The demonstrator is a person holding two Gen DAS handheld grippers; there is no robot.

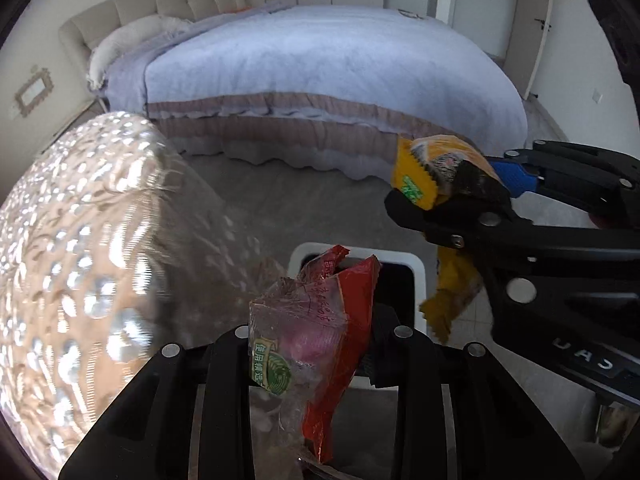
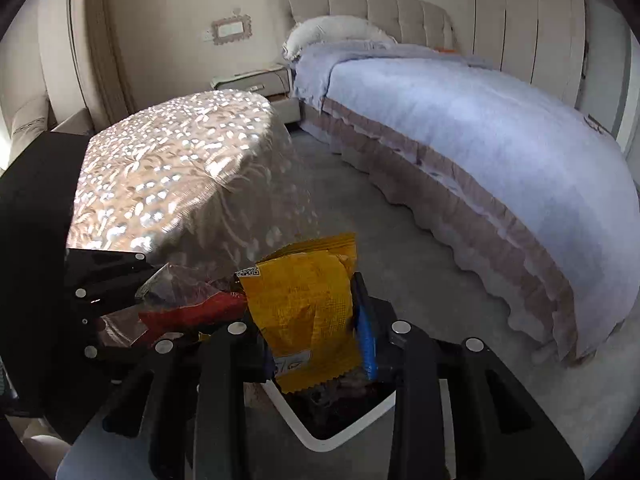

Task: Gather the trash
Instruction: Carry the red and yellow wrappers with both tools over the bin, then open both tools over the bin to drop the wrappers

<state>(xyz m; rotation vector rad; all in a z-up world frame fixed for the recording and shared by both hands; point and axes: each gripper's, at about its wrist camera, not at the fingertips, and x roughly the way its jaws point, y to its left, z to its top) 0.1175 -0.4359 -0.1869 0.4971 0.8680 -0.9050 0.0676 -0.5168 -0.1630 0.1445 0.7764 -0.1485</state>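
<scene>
My left gripper (image 1: 320, 344) is shut on a crumpled red and clear snack wrapper (image 1: 316, 336), which sticks up between its jaws. My right gripper (image 2: 316, 328) is shut on a yellow snack wrapper (image 2: 304, 312). Both hang over a white-rimmed trash bin (image 1: 416, 280) with a dark inside, standing on the grey floor. In the left wrist view the right gripper (image 1: 448, 196) comes in from the right with the yellow wrapper (image 1: 436, 168) pinched, a loose end dangling beside the bin. In the right wrist view the left gripper (image 2: 168, 300) holds the red wrapper (image 2: 192, 308) just left, above the bin (image 2: 328, 442).
A round table with a glittery patterned cloth (image 1: 80, 248) stands close on the left of the bin. A bed with a pale blue cover (image 1: 340, 68) fills the far side. A nightstand (image 2: 256, 80) sits by the headboard. Grey floor (image 2: 400, 248) lies between table and bed.
</scene>
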